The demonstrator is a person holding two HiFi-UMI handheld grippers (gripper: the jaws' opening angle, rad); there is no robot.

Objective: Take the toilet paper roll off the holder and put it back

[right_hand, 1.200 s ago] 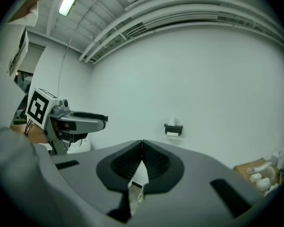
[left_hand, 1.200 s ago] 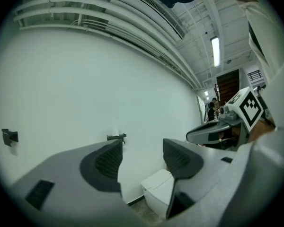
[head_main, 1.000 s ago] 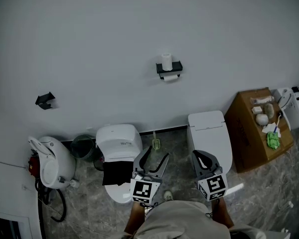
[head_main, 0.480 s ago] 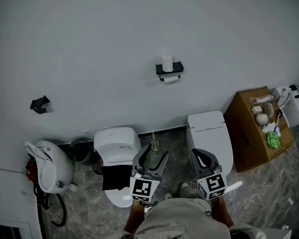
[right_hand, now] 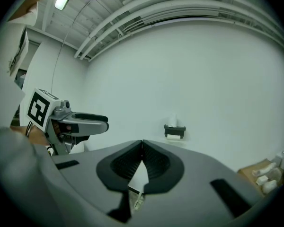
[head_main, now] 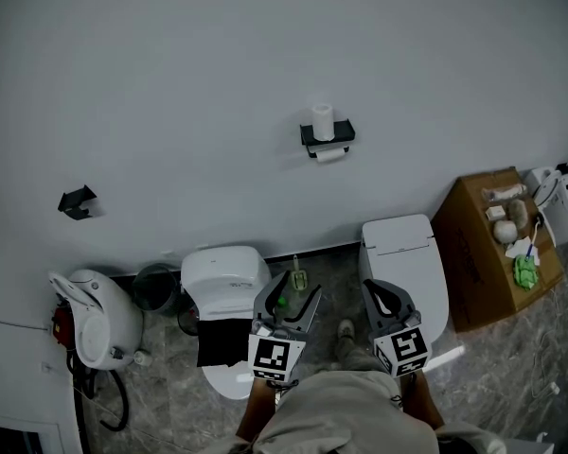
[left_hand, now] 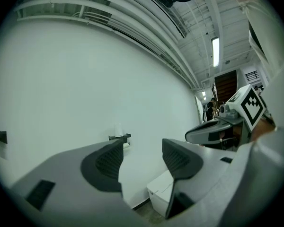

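A black toilet paper holder is fixed high on the white wall, far ahead of both grippers. A white toilet paper roll stands upright on top of it, and paper hangs under it. My left gripper is open and empty, low in the head view. My right gripper is shut on nothing beside it. In the left gripper view the holder shows small between the spread jaws of the left gripper. The right gripper view shows the holder above the right gripper, whose tips touch.
Two white toilets stand against the wall, one with a black seat, the other right of it. A cardboard box with small items stands at right. A white appliance and a dark bin are at left. A small black bracket hangs on the wall.
The view has shifted slightly and a shoe now shows on the floor between the grippers. Both grippers hold the same pose and state.
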